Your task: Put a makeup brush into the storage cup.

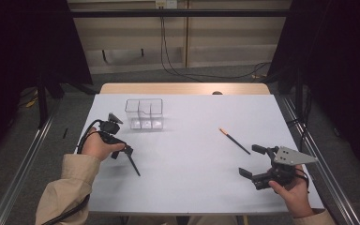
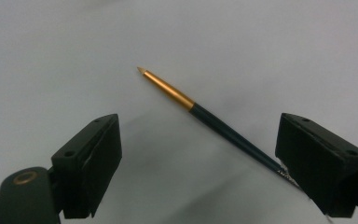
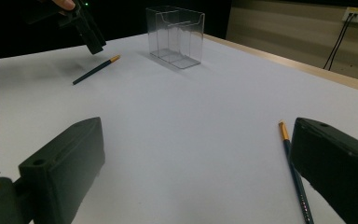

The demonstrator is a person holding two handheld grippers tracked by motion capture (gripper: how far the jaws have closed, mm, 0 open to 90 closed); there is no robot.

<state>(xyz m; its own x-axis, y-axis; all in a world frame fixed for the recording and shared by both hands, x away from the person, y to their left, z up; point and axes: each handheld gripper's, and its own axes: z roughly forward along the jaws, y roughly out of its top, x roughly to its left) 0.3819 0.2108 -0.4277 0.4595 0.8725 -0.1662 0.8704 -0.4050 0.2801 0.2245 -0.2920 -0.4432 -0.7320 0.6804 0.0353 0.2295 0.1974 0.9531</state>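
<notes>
Landmark: we take the clear box [image 1: 144,114], which stands upright toward the far left of the white surface [image 1: 192,187], as our reference.
Left brush: a dark brush [image 1: 133,164] lies flat on the surface, on the near side of the box and a little to its left.
Left brush axis: in the left gripper view the brush [image 2: 205,116] runs slantwise, its gold tip away from the gripper and its dark handle end reaching the inner face of one jaw.
Left gripper: our left gripper [image 1: 122,149] stands wide open over this brush; the pads do not press on it, so nothing is held.
Right brush: a second brush [image 1: 234,141] lies well to the right of the box, slantwise, its gold tip pointing toward the box.
Right gripper: our right gripper [image 1: 252,161] is open and empty, just beside the handle end of that brush.
Nearer hand: for the left brush, the left hand [image 1: 98,146] is clearly nearer.
Our judgement: the coming move needs the jaws to cross the brush's long axis before they close.
</notes>
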